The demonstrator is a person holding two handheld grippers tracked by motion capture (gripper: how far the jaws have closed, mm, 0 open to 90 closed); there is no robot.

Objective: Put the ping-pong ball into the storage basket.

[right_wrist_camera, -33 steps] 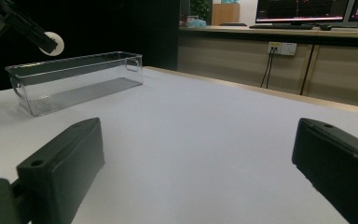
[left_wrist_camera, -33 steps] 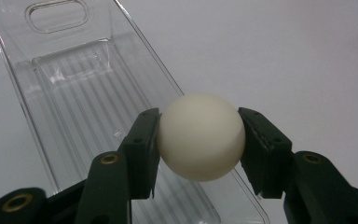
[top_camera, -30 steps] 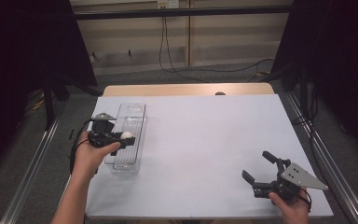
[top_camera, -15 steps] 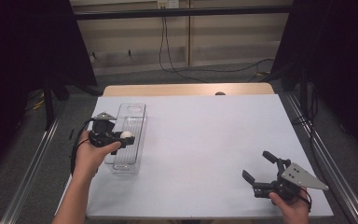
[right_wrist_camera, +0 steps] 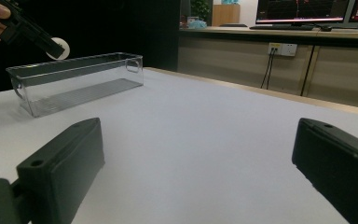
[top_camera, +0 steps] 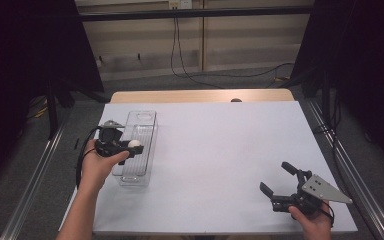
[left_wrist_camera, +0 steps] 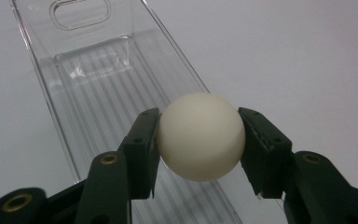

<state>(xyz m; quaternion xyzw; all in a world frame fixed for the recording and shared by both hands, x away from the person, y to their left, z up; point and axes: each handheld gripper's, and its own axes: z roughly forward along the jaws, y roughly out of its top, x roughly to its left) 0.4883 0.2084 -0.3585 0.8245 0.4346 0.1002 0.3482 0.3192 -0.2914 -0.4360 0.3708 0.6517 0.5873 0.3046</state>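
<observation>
Left gripper view: left gripper [left_wrist_camera: 200, 144] clamps ball [left_wrist_camera: 200, 135], bin [left_wrist_camera: 98, 79] just beneath. High view: right gripper [top_camera: 279, 181] agape, idle over counter [top_camera: 220, 150], well apart. No legible writing.

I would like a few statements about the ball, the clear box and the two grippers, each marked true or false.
1. The left gripper holds a white ball. True.
2. The ball lies on the floor of the clear box. False: it is held above the box.
3. The right gripper holds a second ball. False: its jaws are open and empty.
4. The box stands on the white table. True.
</observation>
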